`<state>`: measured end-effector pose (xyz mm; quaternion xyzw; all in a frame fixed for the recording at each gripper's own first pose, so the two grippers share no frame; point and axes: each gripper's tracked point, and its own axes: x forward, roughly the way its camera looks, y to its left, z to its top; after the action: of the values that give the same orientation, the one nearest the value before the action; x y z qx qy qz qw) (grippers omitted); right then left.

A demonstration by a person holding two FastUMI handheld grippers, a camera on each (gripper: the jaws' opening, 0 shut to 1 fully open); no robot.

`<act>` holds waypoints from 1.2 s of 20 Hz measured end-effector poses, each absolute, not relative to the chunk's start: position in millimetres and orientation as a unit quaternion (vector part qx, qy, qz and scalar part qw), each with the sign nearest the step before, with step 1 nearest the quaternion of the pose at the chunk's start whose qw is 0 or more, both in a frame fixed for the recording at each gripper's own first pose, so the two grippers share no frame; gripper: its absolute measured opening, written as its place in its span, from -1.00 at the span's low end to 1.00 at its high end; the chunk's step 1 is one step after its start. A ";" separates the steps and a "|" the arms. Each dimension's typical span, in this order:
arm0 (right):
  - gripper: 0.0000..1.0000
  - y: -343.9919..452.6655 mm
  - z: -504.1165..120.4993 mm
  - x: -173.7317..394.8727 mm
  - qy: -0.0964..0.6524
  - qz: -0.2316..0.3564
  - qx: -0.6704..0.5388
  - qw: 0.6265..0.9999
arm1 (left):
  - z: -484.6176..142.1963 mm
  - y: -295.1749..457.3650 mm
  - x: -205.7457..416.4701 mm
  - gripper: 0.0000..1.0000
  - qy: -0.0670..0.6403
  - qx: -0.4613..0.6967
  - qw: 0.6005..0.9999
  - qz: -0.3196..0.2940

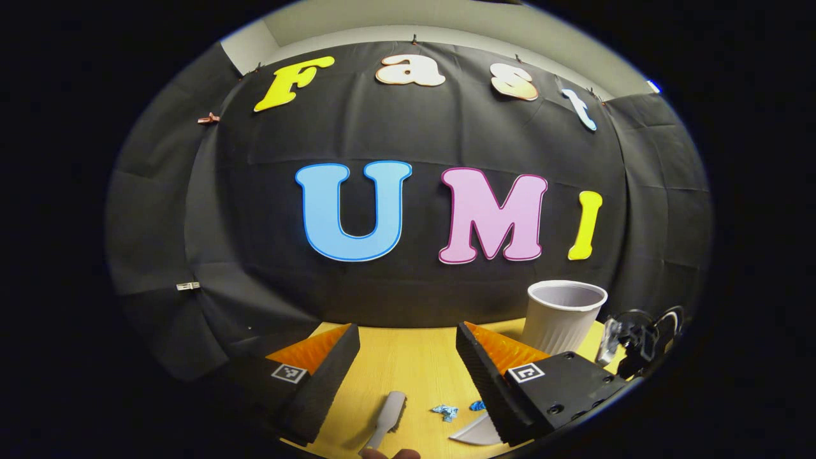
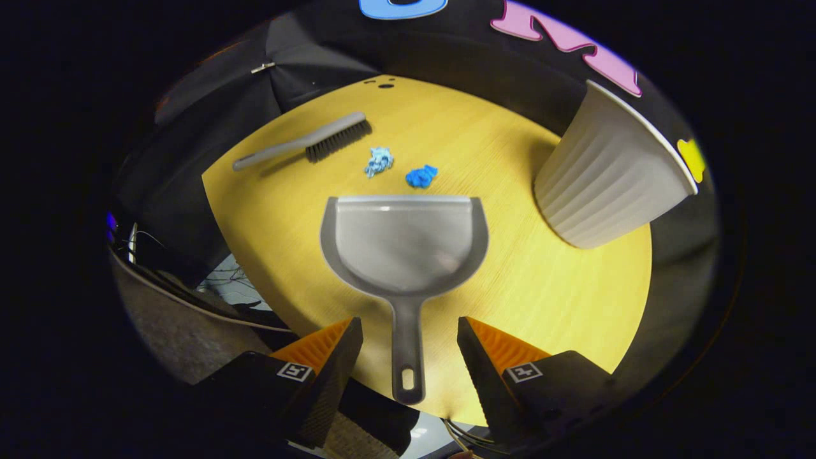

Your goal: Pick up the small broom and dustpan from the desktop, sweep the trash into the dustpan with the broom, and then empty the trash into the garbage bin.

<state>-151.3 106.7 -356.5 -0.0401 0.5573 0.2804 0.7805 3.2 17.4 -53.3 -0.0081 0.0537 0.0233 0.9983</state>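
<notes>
The dustpan (image 2: pixel 405 245) lies flat on the yellow worktop (image 2: pixel 561 299), its handle run out toward the near edge, and everything else can be placed from it. Just beyond its front lip two crumpled blue scraps (image 2: pixel 421 176) are seen; farther beyond and to its left lies the small broom (image 2: pixel 306 145), well apart from it. To the dustpan's right stands the ribbed white bin (image 2: pixel 605 178), close by.

The right gripper (image 2: pixel 408 347) is held with its jaws apart, one on each side of the dustpan's handle, nothing yet clamped. The left gripper (image 1: pixel 408 357) is likewise spread wide and empty, raised above the worktop, with the broom seen below between its fingers.

Several risks can be judged from this. The handle is thin and overhangs the edge, so a closure made too high may slip off it or tip the pan. If the pan is nudged forward, the scraps could be pushed away. The bin, light and near, could be knocked over by a careless swing.
</notes>
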 end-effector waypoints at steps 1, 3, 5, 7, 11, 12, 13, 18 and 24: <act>0.87 110.0 -370.6 -154.4 0.568 0.281 -0.038 0.772 | -54.3 20.0 2.6 0.96 0.056 -0.008 0.998 0.025; 0.84 118.0 -392.4 -157.5 0.587 0.279 -0.028 0.760 | -60.2 25.8 2.1 0.96 0.063 -0.008 0.998 0.031; 0.80 124.3 -403.3 -156.8 0.599 0.274 -0.016 0.753 | -68.5 30.8 0.1 0.96 0.075 -0.003 0.997 0.033; 0.83 128.3 -410.8 -150.7 0.603 0.265 -0.010 0.752 | -80.7 35.4 -0.7 0.96 0.093 0.003 0.995 0.031; 0.49 133.5 -420.3 -144.2 0.614 0.257 -0.009 0.746 | -102.9 46.6 2.7 0.96 0.125 -0.002 0.991 0.035; 0.38 133.9 -424.1 -144.3 0.619 0.254 -0.013 0.743 | -107.1 48.3 2.9 0.96 0.131 -0.002 0.991 0.036; 0.27 131.1 -428.2 -143.8 0.622 0.247 -0.023 0.742 | -109.3 49.7 4.2 0.97 0.134 -0.001 0.990 0.036; -0.30 131.6 -432.2 -139.9 0.634 0.241 -0.029 0.734 | -127.7 48.7 8.7 0.96 0.153 0.014 0.988 0.016; -0.27 130.0 -428.7 -135.0 0.598 0.251 -0.038 0.760 | -202.1 34.5 -0.2 0.97 0.285 0.017 0.957 -0.048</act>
<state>-135.0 130.0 -428.7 -0.0383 0.5983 0.2509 0.7600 -0.2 34.5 -202.1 0.0172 0.2845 -0.0482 0.9573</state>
